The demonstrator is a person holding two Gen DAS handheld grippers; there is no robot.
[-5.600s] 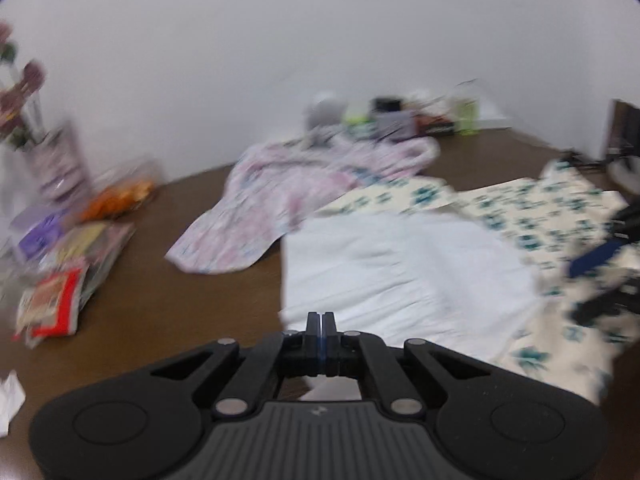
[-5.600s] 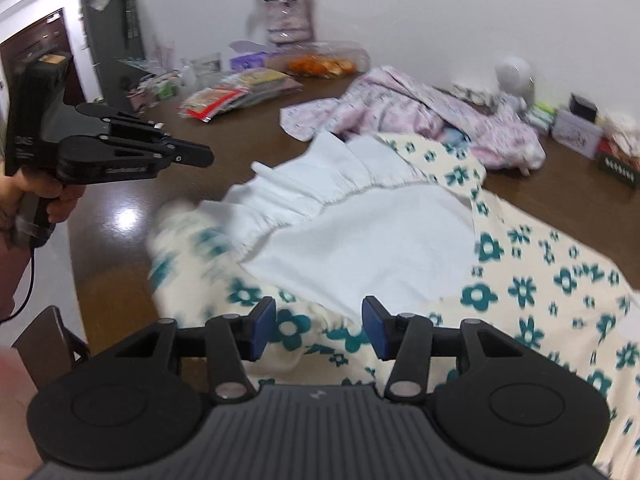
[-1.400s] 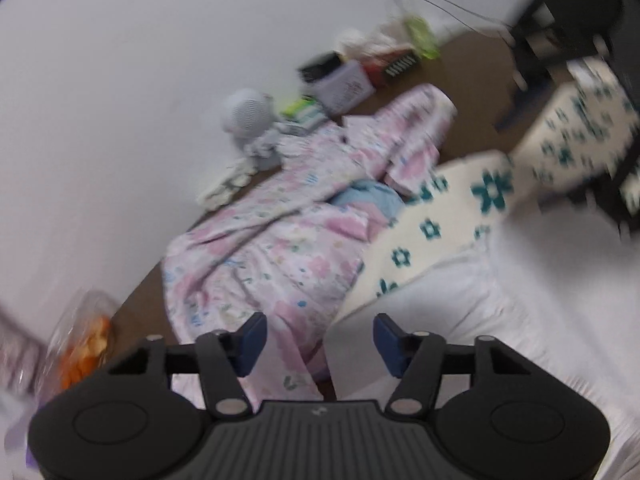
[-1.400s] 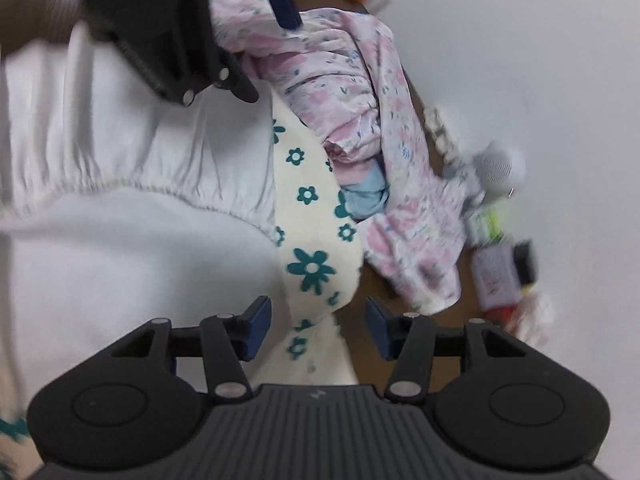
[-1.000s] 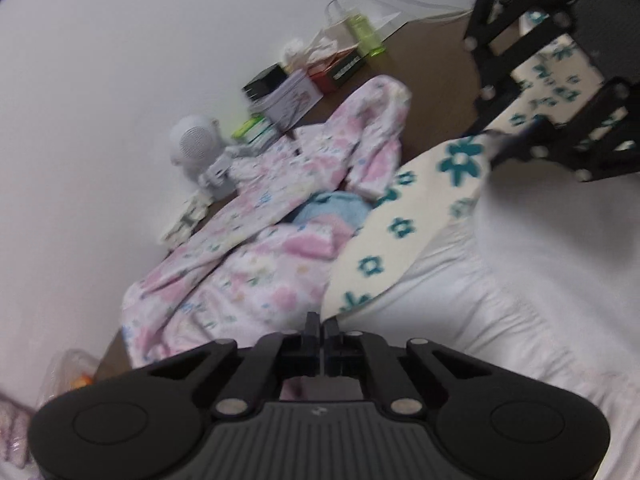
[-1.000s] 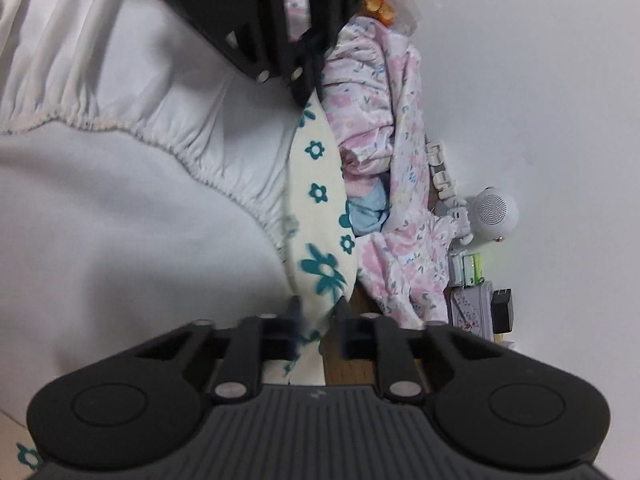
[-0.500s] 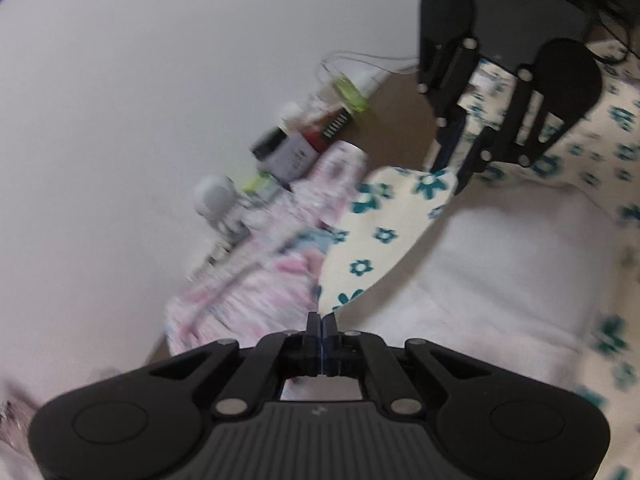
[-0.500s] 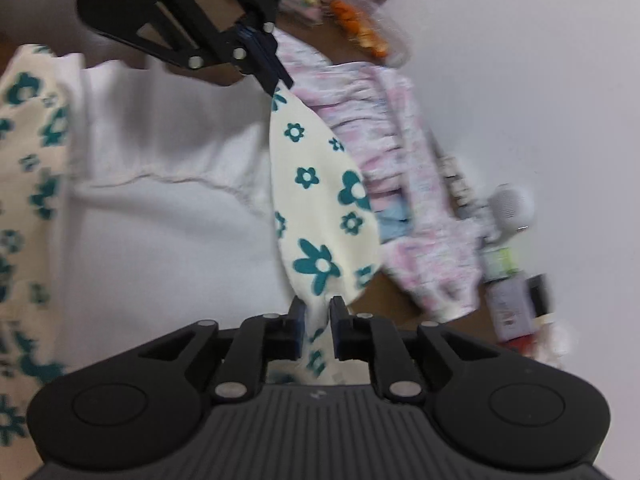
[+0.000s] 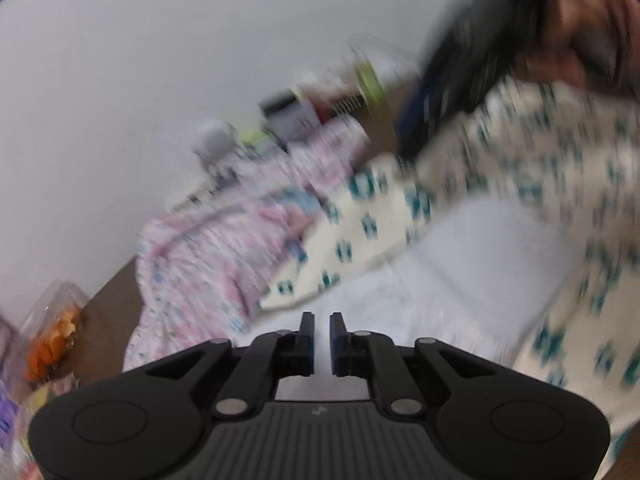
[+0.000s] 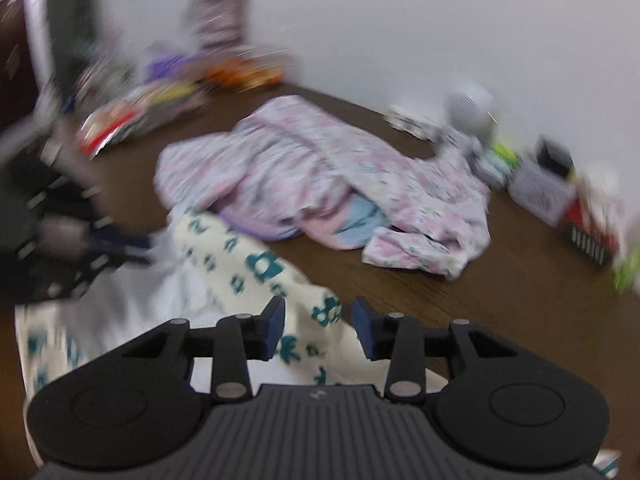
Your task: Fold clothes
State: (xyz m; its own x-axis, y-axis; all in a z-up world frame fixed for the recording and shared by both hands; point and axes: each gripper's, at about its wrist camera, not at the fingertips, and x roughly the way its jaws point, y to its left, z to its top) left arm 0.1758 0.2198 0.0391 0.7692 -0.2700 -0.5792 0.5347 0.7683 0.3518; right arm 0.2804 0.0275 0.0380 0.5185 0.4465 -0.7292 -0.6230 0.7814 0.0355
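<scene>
A cream garment with teal flowers [image 9: 400,216] lies on the brown table [image 10: 500,280], its white lining [image 9: 480,248] facing up. My left gripper [image 9: 321,336] hovers over the white lining, its fingers a narrow gap apart with nothing between them. In the right wrist view the folded-over flowered edge [image 10: 256,264] runs toward my right gripper [image 10: 319,328], which is open wide just above it. The other gripper shows as a dark blur at the left [image 10: 60,240]. A hand holding the right gripper appears blurred at the top right [image 9: 580,20].
A crumpled pink floral garment [image 10: 304,168] lies behind the cream one. Snack packets [image 10: 136,112] crowd the far left of the table. Small boxes [image 10: 540,188] and a round white device [image 10: 472,112] stand along the white wall.
Both grippers had shut on the flowered edge and lifted it. Now both have let go, the edge lies folded over the lining, and both views swing fast and blur.
</scene>
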